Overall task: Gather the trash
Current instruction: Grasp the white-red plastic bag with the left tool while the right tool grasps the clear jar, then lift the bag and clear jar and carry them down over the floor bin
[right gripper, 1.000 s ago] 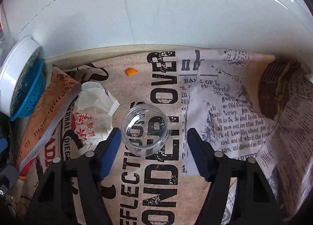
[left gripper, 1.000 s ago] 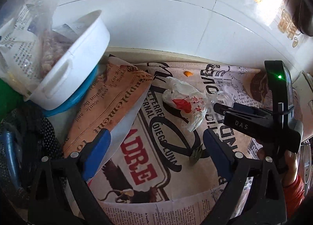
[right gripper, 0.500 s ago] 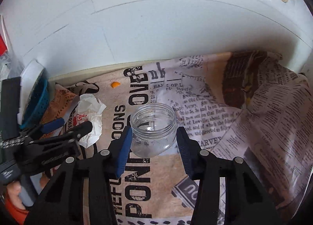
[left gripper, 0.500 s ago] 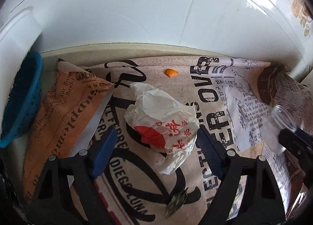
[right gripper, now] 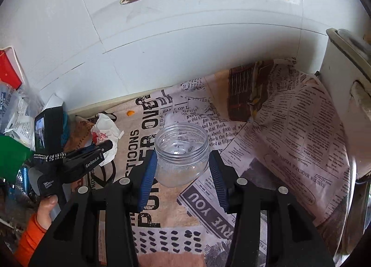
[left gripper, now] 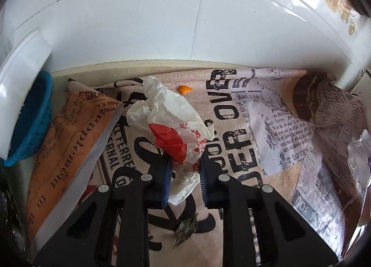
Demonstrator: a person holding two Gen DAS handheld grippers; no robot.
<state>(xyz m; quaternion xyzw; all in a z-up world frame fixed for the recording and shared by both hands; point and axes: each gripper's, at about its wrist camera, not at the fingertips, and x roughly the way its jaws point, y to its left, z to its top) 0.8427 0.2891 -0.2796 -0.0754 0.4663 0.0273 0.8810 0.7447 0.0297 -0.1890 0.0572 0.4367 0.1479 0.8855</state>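
Evidently clenched, left claw (left gripper: 185, 169) pinching the crumpled wrapper (left gripper: 171, 128) low on the newsprint-covered desk (left gripper: 231, 174), right claw (right gripper: 182, 169) clamped on the clear jar (right gripper: 182, 151), seemingly raised off the paper, both pieces gripped for carrying off as trash.

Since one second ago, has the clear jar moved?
Yes. The clear jar, shut in the right gripper, has risen off the newspaper-print cloth where it stood.

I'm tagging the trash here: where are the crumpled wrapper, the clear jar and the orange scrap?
crumpled wrapper (left gripper: 170, 125): left wrist view, its red print.
clear jar (right gripper: 182, 162): right wrist view, front wall below the rim.
orange scrap (left gripper: 184, 90): left wrist view, its middle.
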